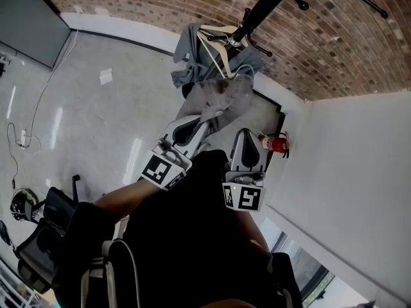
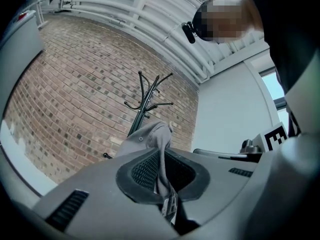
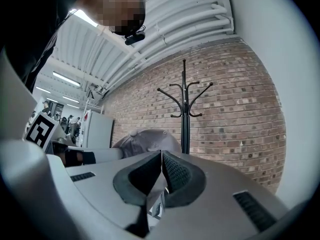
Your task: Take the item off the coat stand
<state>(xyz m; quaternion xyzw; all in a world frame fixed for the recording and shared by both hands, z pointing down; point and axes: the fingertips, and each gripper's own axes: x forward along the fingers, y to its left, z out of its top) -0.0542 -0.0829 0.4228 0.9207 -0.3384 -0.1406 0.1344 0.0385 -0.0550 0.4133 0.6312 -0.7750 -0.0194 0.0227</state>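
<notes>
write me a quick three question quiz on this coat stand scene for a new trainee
1. True or false: the left gripper has its jaws shut on the grey cap.
2. What hangs on the coat stand? A) a red bag B) a garment on a hanger C) an umbrella
3. What colour is the fire extinguisher?
Key: 1 true; 2 B; 3 red.

Office-like room: brick wall [image 1: 160,5], office chair [image 1: 45,233], fire extinguisher [image 1: 276,144] (red), glossy floor [image 1: 96,127]
</notes>
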